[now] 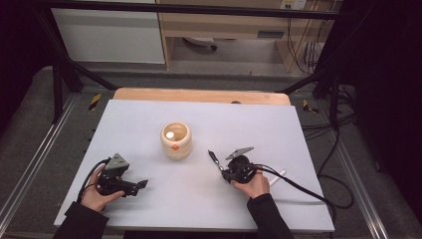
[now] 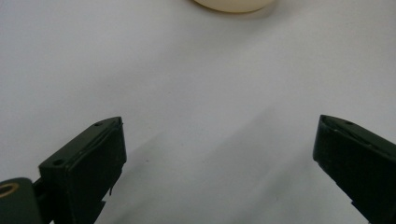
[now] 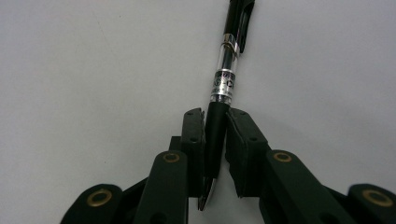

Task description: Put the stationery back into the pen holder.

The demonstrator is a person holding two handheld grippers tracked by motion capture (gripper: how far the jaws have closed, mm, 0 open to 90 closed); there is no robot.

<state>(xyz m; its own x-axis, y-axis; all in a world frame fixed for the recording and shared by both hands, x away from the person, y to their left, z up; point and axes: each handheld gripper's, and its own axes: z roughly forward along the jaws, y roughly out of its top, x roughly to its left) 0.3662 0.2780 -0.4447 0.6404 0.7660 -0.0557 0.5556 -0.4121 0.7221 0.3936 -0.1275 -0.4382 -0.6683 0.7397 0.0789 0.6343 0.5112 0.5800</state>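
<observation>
1. Setting: laboratory or test room fitted out for recording
2. Frame: black metal rig [image 1: 64, 74] of bars and struts surrounding the table [image 1: 278, 124]
3. Work surface: pale grey sheet laid over a wooden top
4. Floor: grey carpet, loose black cables [image 1: 338, 144] at right
5. Background: light wood cabinet [image 1: 224, 25], white panel [image 1: 109, 35], wall socket
</observation>
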